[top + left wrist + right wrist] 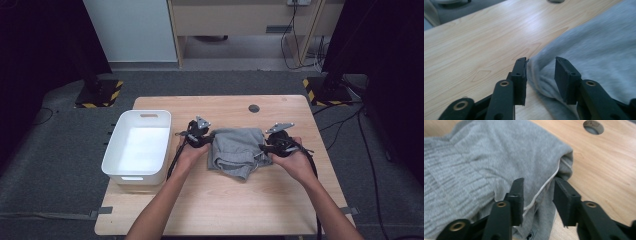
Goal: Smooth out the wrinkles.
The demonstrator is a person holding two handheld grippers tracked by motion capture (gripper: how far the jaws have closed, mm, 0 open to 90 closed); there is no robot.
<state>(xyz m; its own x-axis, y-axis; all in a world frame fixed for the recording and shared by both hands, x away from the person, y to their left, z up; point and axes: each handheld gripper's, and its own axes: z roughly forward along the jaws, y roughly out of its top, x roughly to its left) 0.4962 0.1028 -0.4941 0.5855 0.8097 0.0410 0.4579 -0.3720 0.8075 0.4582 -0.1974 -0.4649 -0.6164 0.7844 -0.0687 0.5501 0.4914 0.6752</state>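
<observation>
Looking down, I see my left tongs (204, 138) and right tongs (266, 146) partly open, gripping nothing, at both sides of the crumpled grey cloth shorts (237, 151) on the wooden tabletop (220, 200).

It looked like a lab: hazard-striped stand bases (102, 93) flanked the bench (225, 200), with loose cables (300, 45) on grey carpet (45, 165).

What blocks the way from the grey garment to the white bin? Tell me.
Nothing visible does. The grey garment lies folded on the table, and the white bin stands open beside it. In between sit just the left gripper and bare wood. The right gripper is at the garment's other side.
</observation>
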